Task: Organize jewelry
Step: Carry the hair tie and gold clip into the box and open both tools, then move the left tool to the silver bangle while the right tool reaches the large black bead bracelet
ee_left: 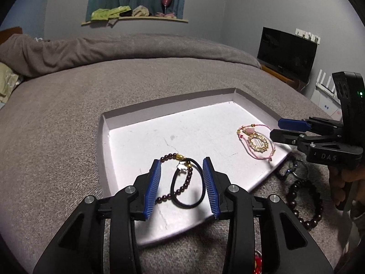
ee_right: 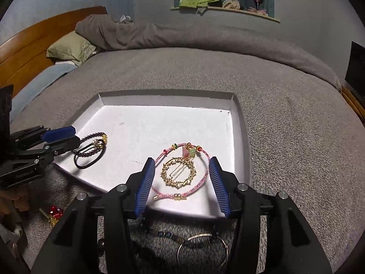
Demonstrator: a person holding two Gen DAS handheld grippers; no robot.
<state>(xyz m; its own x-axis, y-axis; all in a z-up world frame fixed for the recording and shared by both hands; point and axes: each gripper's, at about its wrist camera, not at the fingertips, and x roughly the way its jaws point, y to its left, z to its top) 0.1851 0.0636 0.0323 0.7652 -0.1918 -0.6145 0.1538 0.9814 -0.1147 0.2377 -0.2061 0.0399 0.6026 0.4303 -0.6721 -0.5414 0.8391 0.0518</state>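
A white shallow tray (ee_left: 146, 132) (ee_right: 159, 123) lies on the grey bed. In it lie a dark red bead bracelet (ee_left: 182, 186) (ee_right: 91, 135) and a black hair tie (ee_left: 200, 183) (ee_right: 90, 161), overlapping. Further right lie a pink cord bracelet (ee_left: 262, 157) (ee_right: 196, 186) and a gold ring-shaped brooch (ee_left: 257, 143) (ee_right: 179, 173). My left gripper (ee_left: 182, 180) (ee_right: 66, 137) is open and empty over the bead bracelet and hair tie. My right gripper (ee_right: 181, 178) (ee_left: 280, 129) is open and empty over the brooch and pink bracelet.
On the blanket by the tray's near edge lie a dark wooden bead bracelet (ee_left: 305, 205), a blue bead piece with metal rings (ee_right: 200, 242) (ee_left: 294, 171), and red beads (ee_right: 53, 212). A grey duvet (ee_left: 114, 50) is bunched behind. A TV (ee_left: 285, 52) stands far right.
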